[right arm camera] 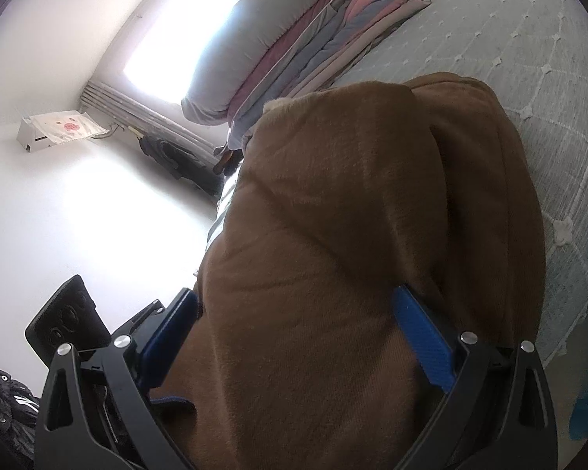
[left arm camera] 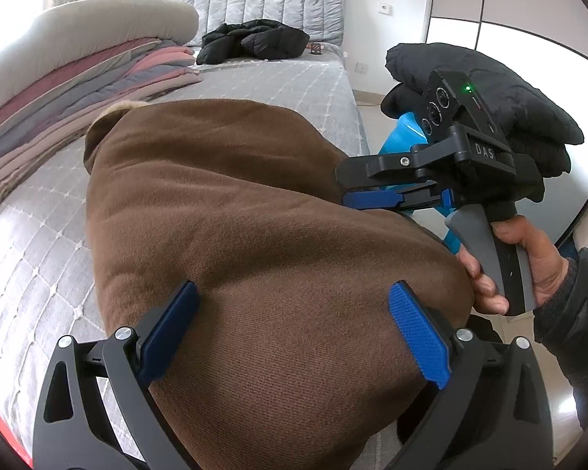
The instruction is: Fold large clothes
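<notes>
A thick brown coat (left arm camera: 231,211) lies folded in a bulky bundle on the grey quilted bed (left arm camera: 43,250). My left gripper (left arm camera: 294,313) is open at the bundle's near end, and brown cloth fills the space between its blue pads (left arm camera: 419,333). In the left wrist view, my right gripper (left arm camera: 351,184) sits at the coat's right edge, held by a hand (left arm camera: 529,258) in a dark sleeve. From the right wrist, the coat (right arm camera: 333,235) runs between the wide-apart fingers of the right gripper (right arm camera: 298,321), which is open.
Folded quilts (left arm camera: 78,78) under a grey pillow are stacked along the bed's left side. A black puffer jacket (left arm camera: 254,41) lies by the grey headboard. A blue object (left arm camera: 405,133) stands beside the bed, right of the coat. A white wall and window (right arm camera: 176,39) are beyond.
</notes>
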`<state>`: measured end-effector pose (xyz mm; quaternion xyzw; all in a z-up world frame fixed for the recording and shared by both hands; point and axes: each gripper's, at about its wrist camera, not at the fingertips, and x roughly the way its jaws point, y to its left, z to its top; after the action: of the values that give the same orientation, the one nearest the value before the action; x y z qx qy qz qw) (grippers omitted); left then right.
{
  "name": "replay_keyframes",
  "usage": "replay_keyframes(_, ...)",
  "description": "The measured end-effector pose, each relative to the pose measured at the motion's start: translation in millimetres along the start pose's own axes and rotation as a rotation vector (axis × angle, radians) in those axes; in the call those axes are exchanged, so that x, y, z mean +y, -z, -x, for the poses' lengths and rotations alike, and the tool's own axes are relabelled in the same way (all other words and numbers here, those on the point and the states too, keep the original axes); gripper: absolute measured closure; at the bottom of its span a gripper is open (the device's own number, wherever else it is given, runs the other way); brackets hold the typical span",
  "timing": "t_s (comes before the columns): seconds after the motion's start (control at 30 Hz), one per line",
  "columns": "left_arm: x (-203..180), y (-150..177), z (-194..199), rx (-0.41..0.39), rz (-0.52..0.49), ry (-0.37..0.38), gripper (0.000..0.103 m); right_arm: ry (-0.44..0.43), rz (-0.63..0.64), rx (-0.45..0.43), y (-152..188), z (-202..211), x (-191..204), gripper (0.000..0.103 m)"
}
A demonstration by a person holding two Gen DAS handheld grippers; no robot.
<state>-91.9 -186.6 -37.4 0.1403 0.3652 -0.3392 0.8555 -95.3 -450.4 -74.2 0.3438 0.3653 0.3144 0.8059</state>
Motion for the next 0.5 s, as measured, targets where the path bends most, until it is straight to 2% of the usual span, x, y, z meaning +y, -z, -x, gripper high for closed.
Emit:
replay_keyframes(0.17, 0.9, 1.2, 1.9, -0.003, -0.009, 0.004, 0.009, 0.020, -0.017, 0.027, -7.4, 6.5, 14.0, 0.007)
replay_keyframes(0.27, 4.2, 1.9, 2.6, -0.001, -0.009, 0.014, 0.009, -0.047, 0.017, -0.055, -15.2, 38.1, 33.8, 0.007)
replay_keyframes(0.33, 2.6, 1.4, 2.0, 0.000, -0.011, 0.010, 0.009, -0.029, 0.024, -0.078, -17.7, 52.1, 38.4, 0.007)
replay_keyframes(0.4, 0.5, 1.1, 1.5, -0.001, -0.013, 0.002, 0.009, 0.067, 0.011, 0.027, -12.0, 35.2, 25.7, 0.007)
replay_keyframes(0.47, -0.2, 0.9, 1.8, -0.001, -0.011, 0.007, 0.008, 0.257, 0.029, 0.231, 8.3, -6.9, -0.9, 0.007)
replay_keyframes(0.5, -1.4, 0.9, 1.7, 0.005, -0.016, 0.014, 0.008, 0.260, 0.046, 0.222, 11.8, -9.0, -1.8, 0.007)
